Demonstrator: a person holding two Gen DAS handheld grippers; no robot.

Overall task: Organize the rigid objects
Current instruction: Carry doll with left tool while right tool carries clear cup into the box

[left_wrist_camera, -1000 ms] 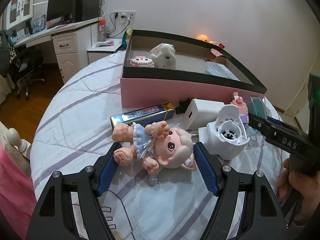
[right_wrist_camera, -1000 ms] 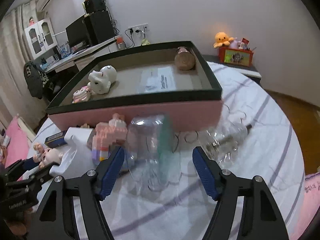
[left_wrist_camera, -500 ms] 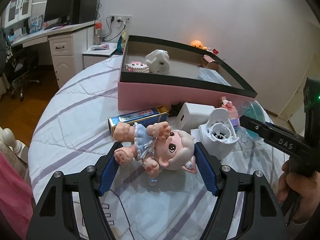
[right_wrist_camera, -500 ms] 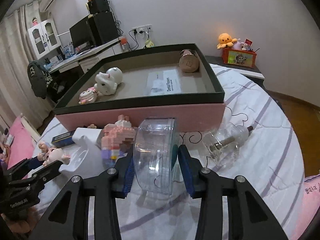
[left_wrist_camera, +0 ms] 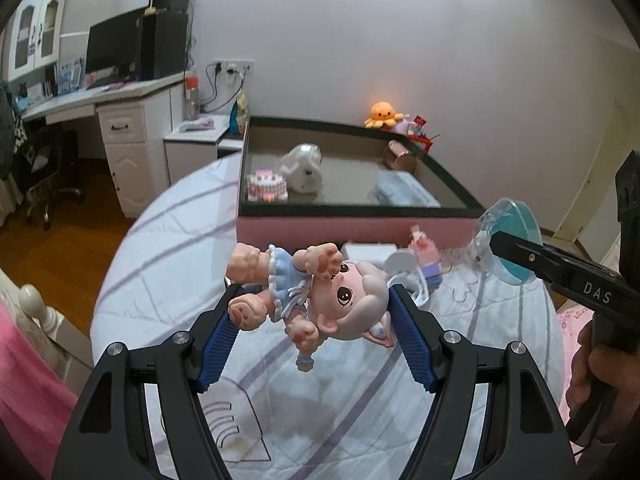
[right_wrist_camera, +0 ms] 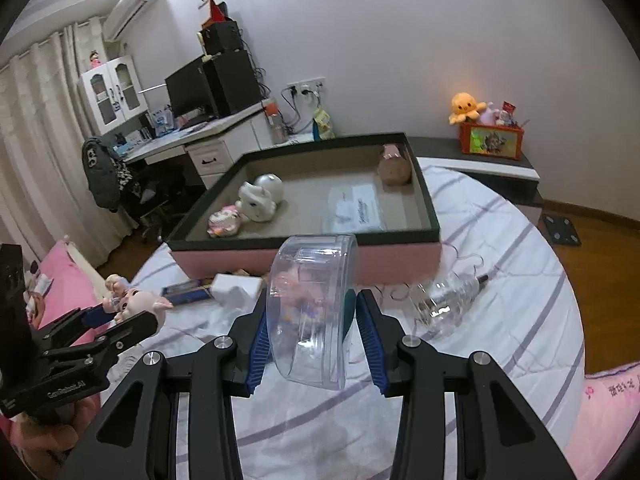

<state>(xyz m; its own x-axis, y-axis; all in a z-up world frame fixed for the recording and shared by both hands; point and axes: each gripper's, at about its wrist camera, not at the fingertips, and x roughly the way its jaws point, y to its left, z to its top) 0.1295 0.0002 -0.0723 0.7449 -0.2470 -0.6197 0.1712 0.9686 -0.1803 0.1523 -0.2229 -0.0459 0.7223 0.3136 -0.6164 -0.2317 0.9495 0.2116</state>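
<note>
Two grippers are both loaded. Your left gripper (left_wrist_camera: pixel 314 326) has its blue pads clamped on the pig-girl doll (left_wrist_camera: pixel 310 292), one pad at the foot end and one against the head, and the doll hangs sideways clear of the striped bedsheet (left_wrist_camera: pixel 320 400). From the right wrist view you can see that same doll (right_wrist_camera: pixel 134 300) poking out past the left gripper's black fingers at the left edge.

Your right gripper (right_wrist_camera: pixel 316 326) is closed on the clear round container (right_wrist_camera: pixel 316 308), squeezing its two flat faces so it stands on edge, tilted a little, above the sheet. From the left wrist view the container (left_wrist_camera: pixel 506 240) shows a teal face at the right, just right of the near right corner of the box.

Far of both grippers sits the pink box (right_wrist_camera: pixel 304 258) with its dark rim. Inside it, on the left, you have a white pig figure (right_wrist_camera: pixel 260 198) with a small pink block toy (right_wrist_camera: pixel 224 220) just beside it; a flat plastic packet (right_wrist_camera: pixel 354 208) lies in the middle and a copper-coloured cup (right_wrist_camera: pixel 394 166) lies tipped in the far right corner.

Along the box's near wall on the sheet lie a white charger block (right_wrist_camera: pixel 236 288), a blue-and-gold carton (right_wrist_camera: pixel 186 294), and a pink brick figure (left_wrist_camera: pixel 424 250). A clear bottle (right_wrist_camera: pixel 448 304) lies on its side to the right, near the box; what is inside it looks like a dark rod, though the glare makes that unsure.
</note>
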